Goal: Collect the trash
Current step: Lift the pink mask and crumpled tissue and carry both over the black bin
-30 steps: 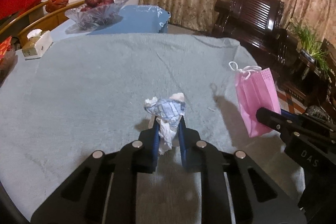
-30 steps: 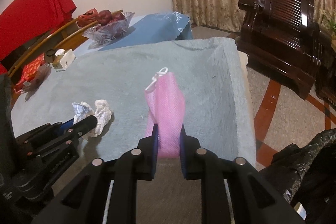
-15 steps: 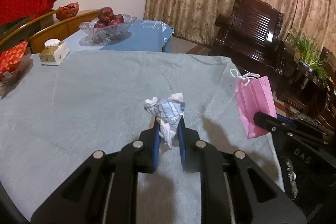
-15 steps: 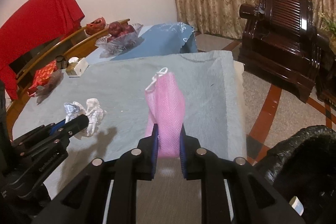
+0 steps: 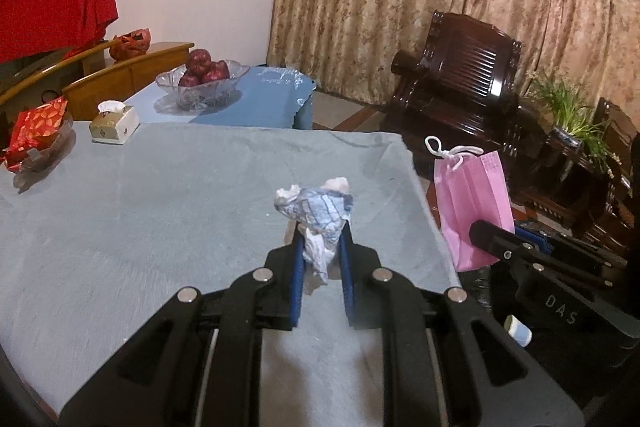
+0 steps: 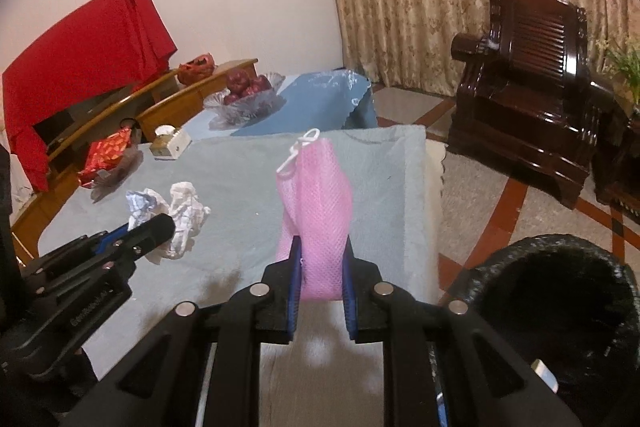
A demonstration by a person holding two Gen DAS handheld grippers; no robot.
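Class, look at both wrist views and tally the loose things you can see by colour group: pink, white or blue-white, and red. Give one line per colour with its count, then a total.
Pink: 1, the face mask held in the right gripper.
White or blue-white: 1, the crumpled tissue wad held in the left gripper.
Red: 2, the red cloth and the red packet.
Total: 4

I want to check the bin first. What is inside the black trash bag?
Inside the black trash bag one small white scrap shows near its front rim. The rest is dark; deeper contents cannot be seen.
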